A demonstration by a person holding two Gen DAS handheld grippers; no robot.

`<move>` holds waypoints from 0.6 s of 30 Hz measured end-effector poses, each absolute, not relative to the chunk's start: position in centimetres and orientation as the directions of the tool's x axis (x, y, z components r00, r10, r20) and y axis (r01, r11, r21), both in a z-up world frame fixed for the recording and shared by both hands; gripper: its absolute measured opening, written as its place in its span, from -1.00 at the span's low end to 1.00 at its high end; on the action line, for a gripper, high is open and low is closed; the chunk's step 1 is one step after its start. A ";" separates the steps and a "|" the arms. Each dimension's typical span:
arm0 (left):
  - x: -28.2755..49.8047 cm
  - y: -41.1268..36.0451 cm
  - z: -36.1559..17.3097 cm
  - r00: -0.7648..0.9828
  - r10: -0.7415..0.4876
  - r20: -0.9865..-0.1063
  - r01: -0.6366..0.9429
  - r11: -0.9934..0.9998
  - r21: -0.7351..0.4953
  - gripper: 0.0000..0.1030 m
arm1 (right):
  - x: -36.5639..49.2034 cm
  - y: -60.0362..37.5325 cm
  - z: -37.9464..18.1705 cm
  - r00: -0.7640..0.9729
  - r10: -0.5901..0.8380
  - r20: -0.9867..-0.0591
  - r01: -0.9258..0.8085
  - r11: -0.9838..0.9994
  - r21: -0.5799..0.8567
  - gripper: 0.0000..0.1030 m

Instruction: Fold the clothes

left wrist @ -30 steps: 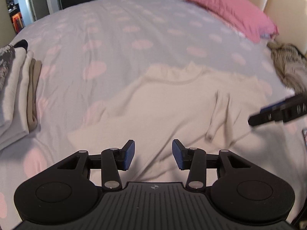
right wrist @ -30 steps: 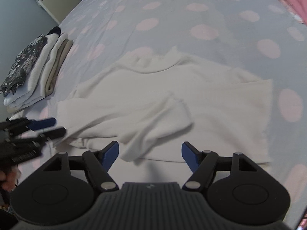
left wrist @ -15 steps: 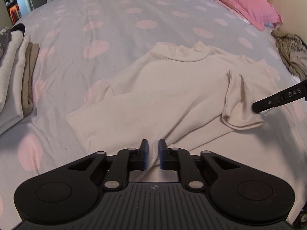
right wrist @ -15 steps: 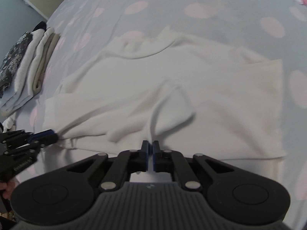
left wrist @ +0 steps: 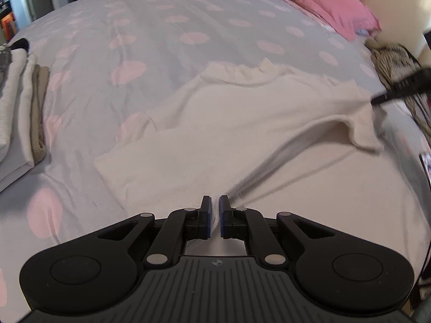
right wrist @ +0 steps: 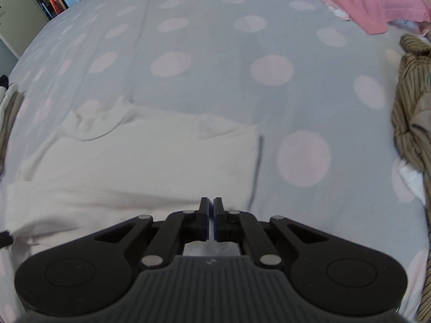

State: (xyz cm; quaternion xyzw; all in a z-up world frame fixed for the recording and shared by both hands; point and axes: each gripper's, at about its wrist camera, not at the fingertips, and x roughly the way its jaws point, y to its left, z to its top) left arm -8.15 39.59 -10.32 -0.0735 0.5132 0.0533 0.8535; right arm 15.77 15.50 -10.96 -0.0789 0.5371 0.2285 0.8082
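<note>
A cream shirt (left wrist: 242,123) lies on the spotted bed cover (left wrist: 167,27) with its collar at the far side. My left gripper (left wrist: 213,202) is shut on the shirt's near edge, and creases run from the pinch toward the right. In the left wrist view my right gripper (left wrist: 398,88) appears blurred at the right, holding the shirt's right side with a sleeve flap hanging under it. The right wrist view has the right gripper (right wrist: 211,204) shut on the cream shirt (right wrist: 129,167), which spreads out to its left.
A stack of folded clothes (left wrist: 21,102) sits at the bed's left edge. A pink pillow (left wrist: 317,0) rests by the beige headboard (left wrist: 390,8). A crumpled striped garment (right wrist: 412,107) lies at the right. Spotted cover stretches beyond the collar.
Both grippers went from open to shut on the shirt. The right one has since carried its pinched part to the right, dragging the sleeve flap outward and tightening the cloth.
</note>
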 end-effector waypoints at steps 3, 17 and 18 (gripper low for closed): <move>-8.0 39.0 -11.5 0.421 -0.012 -0.907 -0.121 0.990 -0.069 -0.91 | 16.0 15.3 -11.4 0.337 0.273 -0.901 -0.458 0.884 0.096 -0.94; -8.9 41.4 -9.2 0.489 0.029 -0.872 -0.196 0.977 -0.077 -0.45 | 16.4 13.2 -13.3 0.262 0.321 -0.910 -0.306 0.922 0.238 -0.35; -8.8 41.9 -9.2 0.490 0.048 -0.870 -0.228 0.971 -0.075 -0.44 | 16.4 13.2 -13.5 0.256 0.322 -0.911 -0.297 0.924 0.243 -0.35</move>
